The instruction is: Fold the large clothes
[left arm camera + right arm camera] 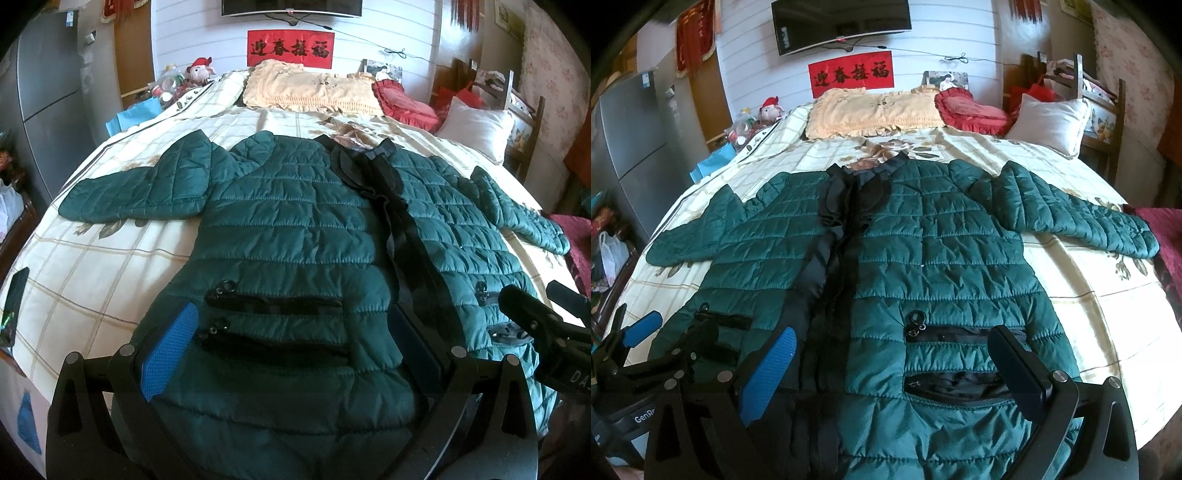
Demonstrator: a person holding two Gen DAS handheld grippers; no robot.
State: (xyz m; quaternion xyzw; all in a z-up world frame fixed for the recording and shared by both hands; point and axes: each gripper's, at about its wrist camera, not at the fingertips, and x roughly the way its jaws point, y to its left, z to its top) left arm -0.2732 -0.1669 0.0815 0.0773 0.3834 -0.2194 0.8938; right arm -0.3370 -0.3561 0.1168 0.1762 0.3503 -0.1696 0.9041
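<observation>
A dark green quilted puffer jacket [295, 221] with black zipper placket and black pocket openings lies front-up and flat on the cream checked floral bedspread [92, 266], sleeves spread to both sides, collar toward the beige frilled pillow [310, 88]. The left gripper [291, 347] hangs over the jacket's hem, jaws spread wide, grasping nothing. The right gripper [894, 365] hangs over the hem on the other side of the placket, likewise released and holding nothing.
</observation>
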